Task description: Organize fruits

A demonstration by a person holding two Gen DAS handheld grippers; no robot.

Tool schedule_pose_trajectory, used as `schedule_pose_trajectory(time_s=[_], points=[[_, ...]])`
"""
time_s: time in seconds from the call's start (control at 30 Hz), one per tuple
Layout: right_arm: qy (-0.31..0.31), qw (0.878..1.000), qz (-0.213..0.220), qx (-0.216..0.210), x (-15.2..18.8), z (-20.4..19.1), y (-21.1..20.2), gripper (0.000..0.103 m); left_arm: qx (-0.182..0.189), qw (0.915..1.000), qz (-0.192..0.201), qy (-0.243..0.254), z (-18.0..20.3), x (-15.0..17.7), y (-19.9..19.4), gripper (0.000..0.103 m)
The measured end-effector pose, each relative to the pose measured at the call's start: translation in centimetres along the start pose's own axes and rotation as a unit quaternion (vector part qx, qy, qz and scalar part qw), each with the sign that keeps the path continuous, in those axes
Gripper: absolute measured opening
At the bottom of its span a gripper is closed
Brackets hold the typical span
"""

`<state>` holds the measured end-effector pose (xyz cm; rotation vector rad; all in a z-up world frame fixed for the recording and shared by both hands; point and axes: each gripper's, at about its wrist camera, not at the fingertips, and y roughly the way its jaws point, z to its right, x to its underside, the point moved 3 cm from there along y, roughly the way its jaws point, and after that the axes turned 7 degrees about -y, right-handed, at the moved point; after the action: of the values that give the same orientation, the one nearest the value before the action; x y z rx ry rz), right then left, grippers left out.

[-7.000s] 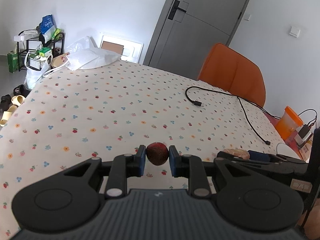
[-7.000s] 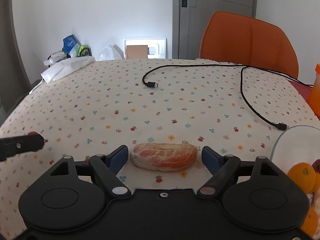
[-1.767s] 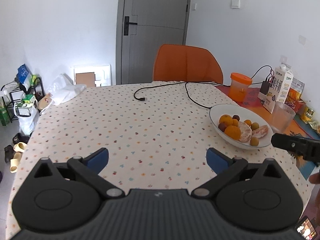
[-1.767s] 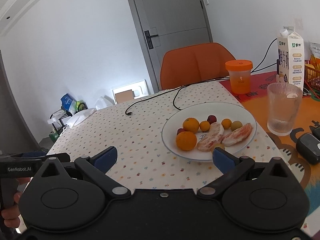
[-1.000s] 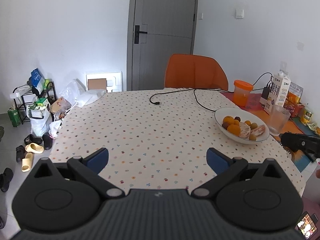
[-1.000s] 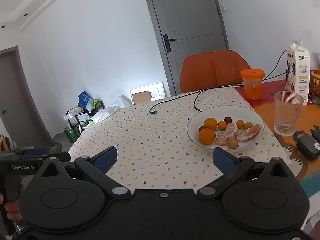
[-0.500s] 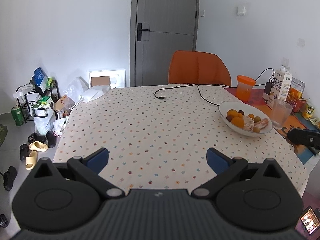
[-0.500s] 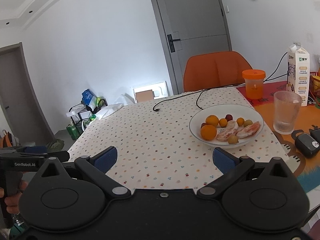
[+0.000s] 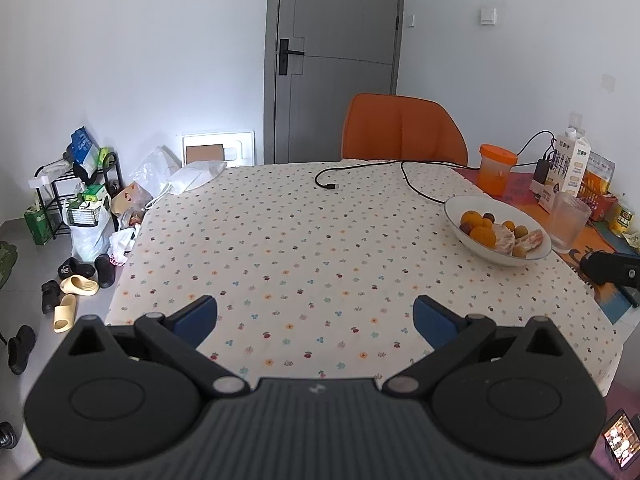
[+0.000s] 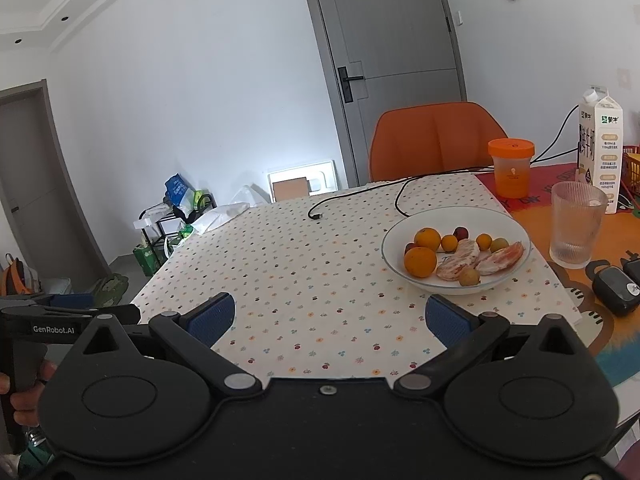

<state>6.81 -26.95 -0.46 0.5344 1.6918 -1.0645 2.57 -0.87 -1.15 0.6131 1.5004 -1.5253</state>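
- Left wrist view: the left gripper (image 9: 315,314) stands with jaws spread wide and nothing between them, held back from the near edge of the bench (image 9: 304,240).
- Every fruit in sight lies in the shallow white oval plate (image 9: 476,250) at the bench's right side: whole oranges (image 9: 480,236), small dark plums (image 9: 488,216), small yellow-green fruits and peeled citrus segments (image 9: 534,238). No loose fruit shows on the cloth; judged from this, the gathering is done or nearly so.
- The bench carries a cream cloth printed with small flowers; a black cable (image 9: 416,190) trails across its far end. A grey door (image 9: 334,60) and an orange upholstered chair (image 9: 404,128) stand behind; bags, a black rack and slippers (image 9: 66,306) litter the floor at left.
- Right wrist view: the right gripper (image 10: 327,320) is likewise open and empty, and the plate (image 10: 516,276) lies ahead and to its right, well apart from it.
- Beside the plate stand a ribbed clear glass tumbler (image 10: 576,224), an orange-lidded translucent cup (image 10: 511,168) and a white milk carton (image 10: 601,144), on an orange patterned mat (image 10: 580,320).
- The left gripper's black handle (image 10: 48,326) shows at the left edge, off the bench.
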Motion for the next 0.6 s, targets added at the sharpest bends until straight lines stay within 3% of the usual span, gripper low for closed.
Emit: schedule_pose_trajectory(time_s=[0.6], points=[[-0.003,1.000,-0.002,-0.001,0.12,-0.06,0.12,0.103,-0.002,1.0000,-0.001,-0.004,-0.08,0.14,0.04,0.103]])
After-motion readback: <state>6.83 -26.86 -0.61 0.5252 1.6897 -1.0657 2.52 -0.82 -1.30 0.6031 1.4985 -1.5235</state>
